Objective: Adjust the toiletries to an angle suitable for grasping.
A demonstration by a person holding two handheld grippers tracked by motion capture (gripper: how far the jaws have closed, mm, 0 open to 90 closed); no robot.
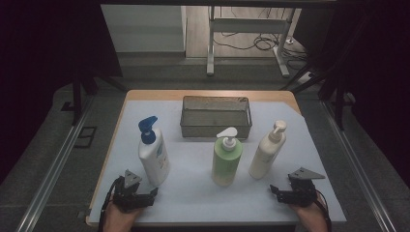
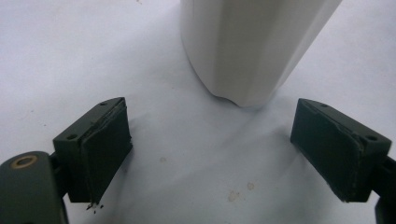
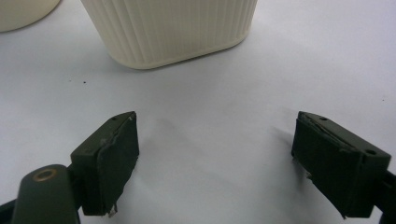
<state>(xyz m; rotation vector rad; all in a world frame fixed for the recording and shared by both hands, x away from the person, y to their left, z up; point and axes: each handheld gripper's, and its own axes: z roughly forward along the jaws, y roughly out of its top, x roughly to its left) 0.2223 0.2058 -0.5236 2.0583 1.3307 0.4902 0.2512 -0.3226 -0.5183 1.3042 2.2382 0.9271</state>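
Three pump bottles stand upright in a row on the white table (image 1: 193, 193). A white bottle with a blue pump (image 1: 153, 152) is at the left, a green bottle (image 1: 226, 157) in the middle, a cream ribbed bottle (image 1: 266, 151) at the right. My left gripper (image 1: 153, 193) rests near the front edge, open, just short of the white bottle's base (image 2: 252, 46); nothing lies between its jaws (image 2: 212, 154). My right gripper (image 1: 273, 189) is open too, a little in front of the cream bottle (image 3: 173, 28), with bare table between its jaws (image 3: 215, 158).
A grey metal mesh basket (image 1: 216, 116) stands behind the bottles at the table's back middle. Table edges run close to each hand at the front. Beyond the table are dark floor, rails and a desk frame with cables.
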